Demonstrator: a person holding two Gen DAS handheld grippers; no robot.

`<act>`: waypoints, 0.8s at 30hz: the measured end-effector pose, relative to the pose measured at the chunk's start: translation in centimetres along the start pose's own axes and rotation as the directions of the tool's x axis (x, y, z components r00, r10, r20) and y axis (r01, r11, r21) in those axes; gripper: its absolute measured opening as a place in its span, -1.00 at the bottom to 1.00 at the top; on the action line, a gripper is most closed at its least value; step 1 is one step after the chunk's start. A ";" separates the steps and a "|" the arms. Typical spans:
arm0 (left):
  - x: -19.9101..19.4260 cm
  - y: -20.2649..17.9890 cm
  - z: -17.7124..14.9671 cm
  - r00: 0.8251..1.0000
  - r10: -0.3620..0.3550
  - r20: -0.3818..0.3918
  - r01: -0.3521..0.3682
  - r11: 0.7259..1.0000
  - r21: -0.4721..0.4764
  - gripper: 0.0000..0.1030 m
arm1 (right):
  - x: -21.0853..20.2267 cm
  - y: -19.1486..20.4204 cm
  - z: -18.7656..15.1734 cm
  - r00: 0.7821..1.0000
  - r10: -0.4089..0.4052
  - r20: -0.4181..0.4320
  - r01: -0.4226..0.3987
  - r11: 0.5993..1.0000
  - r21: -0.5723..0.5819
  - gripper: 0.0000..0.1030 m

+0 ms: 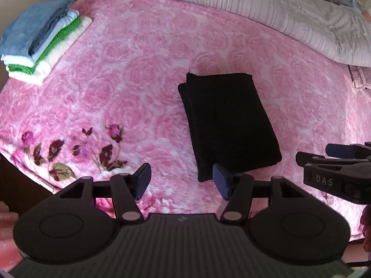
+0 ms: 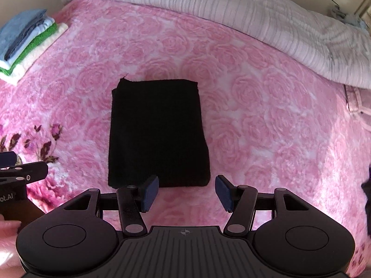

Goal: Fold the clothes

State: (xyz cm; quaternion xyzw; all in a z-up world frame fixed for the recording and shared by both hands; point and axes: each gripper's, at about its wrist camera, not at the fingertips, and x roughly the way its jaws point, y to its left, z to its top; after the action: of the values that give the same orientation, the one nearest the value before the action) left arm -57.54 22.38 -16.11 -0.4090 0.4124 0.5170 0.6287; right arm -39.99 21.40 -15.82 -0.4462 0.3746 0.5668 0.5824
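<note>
1. Our left gripper (image 1: 182, 181) has its blue-padded jaws spread apart, nothing between them.
2. Our right gripper (image 2: 186, 193) is likewise spread and empty.
3. We see the folded black rectangular cloth (image 2: 158, 134) just ahead of both sets of fingertips, flat on the pink rose-patterned fleece blanket (image 2: 266, 106).
4. We see a stack of folded blue, white and green towels (image 1: 39, 41) far ahead-left.

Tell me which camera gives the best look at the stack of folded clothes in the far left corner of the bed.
The left wrist view. There the stack of folded clothes appears larger, with its blue, white, green and cream layers distinct. In the right wrist view the same stack sits smaller, pressed against the left edge of the picture.
</note>
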 end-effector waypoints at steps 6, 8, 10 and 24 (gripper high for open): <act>2.7 0.4 0.6 0.999 -0.001 -0.041 -0.002 0.997 -0.075 0.07 | 2.7 -0.2 1.5 0.998 0.041 -0.040 -0.042 0.998 -0.035 0.13; 3.7 0.3 1.0 0.999 -0.019 -0.051 0.014 0.994 -0.106 0.07 | 3.6 -0.6 2.0 0.997 0.052 -0.054 -0.055 0.997 -0.052 0.13; 4.8 0.2 1.3 0.997 -0.055 -0.050 0.047 0.989 -0.142 0.07 | 4.7 -1.4 2.5 0.997 0.055 -0.061 -0.059 0.996 -0.068 0.13; 17.0 3.6 0.4 0.940 -0.333 0.073 0.329 0.827 -0.457 0.07 | 15.3 -15.4 3.7 0.884 0.467 -0.001 -0.451 0.855 0.258 0.12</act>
State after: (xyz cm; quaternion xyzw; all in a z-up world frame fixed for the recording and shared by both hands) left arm -58.88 28.56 -32.28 -0.6144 0.2033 0.4815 0.5910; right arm -23.79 30.52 -27.55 -0.2848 0.5571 0.6228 0.4698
